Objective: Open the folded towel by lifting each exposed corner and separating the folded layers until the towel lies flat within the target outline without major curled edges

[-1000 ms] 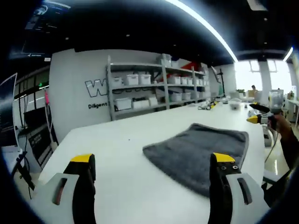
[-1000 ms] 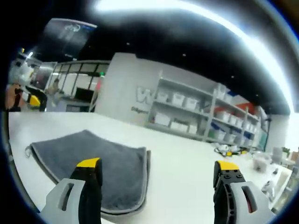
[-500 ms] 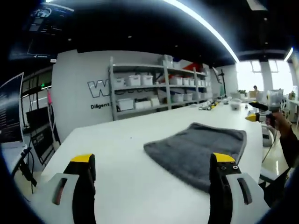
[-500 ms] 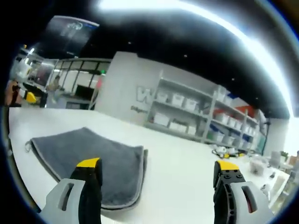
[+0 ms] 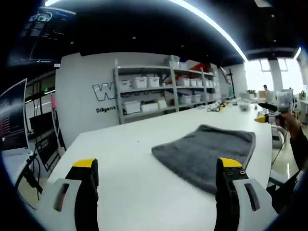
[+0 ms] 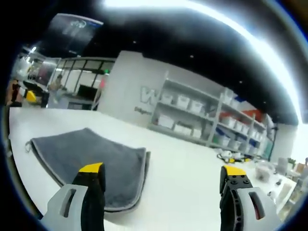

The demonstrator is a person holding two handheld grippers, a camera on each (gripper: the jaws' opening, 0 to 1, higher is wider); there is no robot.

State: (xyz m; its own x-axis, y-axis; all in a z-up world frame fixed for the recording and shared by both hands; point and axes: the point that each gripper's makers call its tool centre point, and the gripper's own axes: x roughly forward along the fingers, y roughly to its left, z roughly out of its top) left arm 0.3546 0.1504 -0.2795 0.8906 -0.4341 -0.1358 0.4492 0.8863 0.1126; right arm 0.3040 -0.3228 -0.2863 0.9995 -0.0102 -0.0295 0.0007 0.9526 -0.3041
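Left gripper (image 5: 156,168) and right gripper (image 6: 162,173) gape, empty.

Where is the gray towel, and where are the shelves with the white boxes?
gray towel (image 5: 207,151), left gripper view, middle of its top layer.
shelves (image 5: 159,91), left gripper view, middle shelf board.

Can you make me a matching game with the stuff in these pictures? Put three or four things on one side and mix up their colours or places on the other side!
Things:
1. towel
2. table
3. shelves
4. tips of the left gripper jaws

Colours or places:
A. yellow
B. standing against the back wall, holding white bins
C. grey, lying folded on the table
D. white, with the towel on top of it

Right pairs: 1-C, 2-D, 3-B, 4-A
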